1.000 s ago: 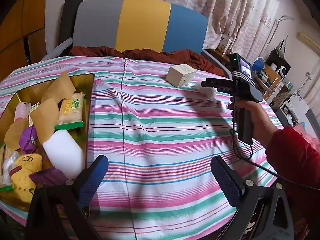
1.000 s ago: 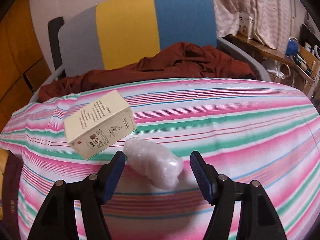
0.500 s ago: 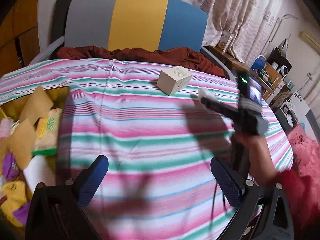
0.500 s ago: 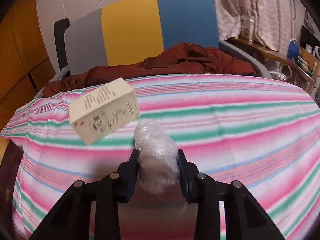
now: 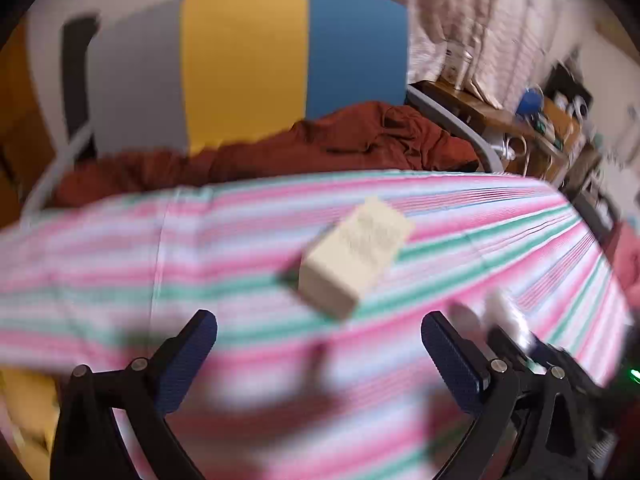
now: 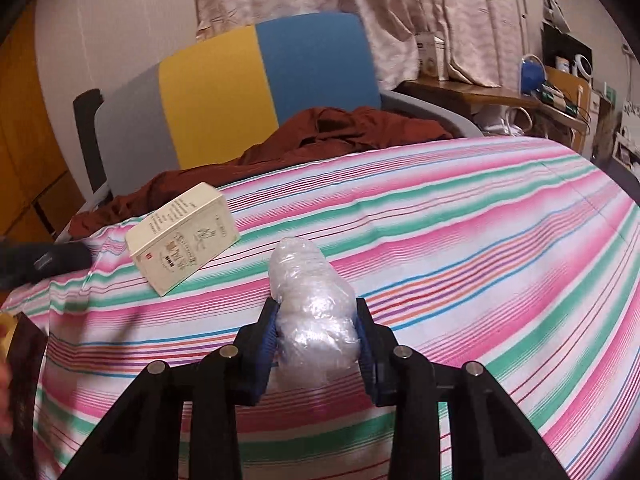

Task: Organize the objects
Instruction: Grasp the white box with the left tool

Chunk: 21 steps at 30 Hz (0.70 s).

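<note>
My right gripper (image 6: 316, 316) is shut on a clear plastic-wrapped white bundle (image 6: 312, 296), held just above the striped tablecloth (image 6: 460, 248). A cream printed box (image 6: 182, 236) lies on the cloth up and to the left of it. In the blurred left wrist view my left gripper (image 5: 318, 340) stands open with nothing between its blue pads, and the cream box (image 5: 356, 258) lies a little beyond its fingertips. The wrapped bundle (image 5: 502, 314) and the black right gripper show at the lower right there. The left gripper's tip (image 6: 44, 262) enters the right wrist view at the left edge.
A chair (image 6: 256, 92) with a grey, yellow and blue back stands behind the table, with a rust-brown cloth (image 6: 328, 130) draped on its seat. Cluttered shelves (image 6: 560, 92) and curtains fill the far right. A yellow tray corner (image 5: 24, 404) shows at the lower left.
My right gripper closed on the wrapped bundle and lifted it off the cloth. My left gripper swept right, away from the yellow tray, and now faces the cream box.
</note>
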### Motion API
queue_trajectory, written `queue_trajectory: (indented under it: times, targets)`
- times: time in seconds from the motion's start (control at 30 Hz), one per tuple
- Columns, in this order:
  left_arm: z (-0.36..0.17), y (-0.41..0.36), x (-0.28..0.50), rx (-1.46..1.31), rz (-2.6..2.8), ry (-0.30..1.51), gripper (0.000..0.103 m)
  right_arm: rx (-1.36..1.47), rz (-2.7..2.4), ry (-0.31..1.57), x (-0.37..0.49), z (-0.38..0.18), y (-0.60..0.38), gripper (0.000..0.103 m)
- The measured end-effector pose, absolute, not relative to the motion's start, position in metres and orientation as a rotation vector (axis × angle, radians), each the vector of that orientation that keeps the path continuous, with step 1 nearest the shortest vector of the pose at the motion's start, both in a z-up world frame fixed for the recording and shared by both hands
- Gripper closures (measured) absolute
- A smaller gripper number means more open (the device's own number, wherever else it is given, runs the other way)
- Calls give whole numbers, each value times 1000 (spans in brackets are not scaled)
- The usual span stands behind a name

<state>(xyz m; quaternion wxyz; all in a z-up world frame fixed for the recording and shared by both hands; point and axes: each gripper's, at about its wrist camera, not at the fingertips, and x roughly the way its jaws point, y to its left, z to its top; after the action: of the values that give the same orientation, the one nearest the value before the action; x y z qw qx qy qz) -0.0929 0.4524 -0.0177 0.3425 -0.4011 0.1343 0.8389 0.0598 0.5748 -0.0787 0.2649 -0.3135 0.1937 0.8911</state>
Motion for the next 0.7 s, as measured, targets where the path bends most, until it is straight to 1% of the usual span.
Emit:
queue_trajectory:
  times: [0.03, 0.1, 0.3, 0.33, 0.37, 0.4, 0.43, 0.53, 0.7]
  targets:
    - [-20, 464, -97, -1009, 2174, 423, 0, -845, 2410, 536, 61, -79, 576, 67]
    - [-26, 479, -101, -967, 2157, 513, 0, -835, 2398, 545, 63, -80, 578, 67]
    - [-45, 508, -115, -952, 2129, 609, 1, -826, 2383, 539, 64, -81, 578, 67]
    - [-49, 512, -118, -953, 2120, 608, 6, -828, 2378, 533, 63, -81, 577, 67]
    - [-52, 515, -120, -969, 2093, 595, 22, -828, 2376, 525, 63, -81, 576, 67]
    - [-56, 516, -121, -988, 2079, 599, 30, -827, 2375, 520, 63, -82, 576, 67]
    - [-62, 519, -122, -1015, 2072, 612, 36, -825, 2375, 515, 63, -82, 575, 67]
    - [-73, 521, -120, -1037, 2067, 612, 40, -827, 2369, 507, 63, -82, 574, 67]
    - [-76, 507, -107, -999, 2136, 553, 51, -820, 2355, 516, 66, -84, 576, 67]
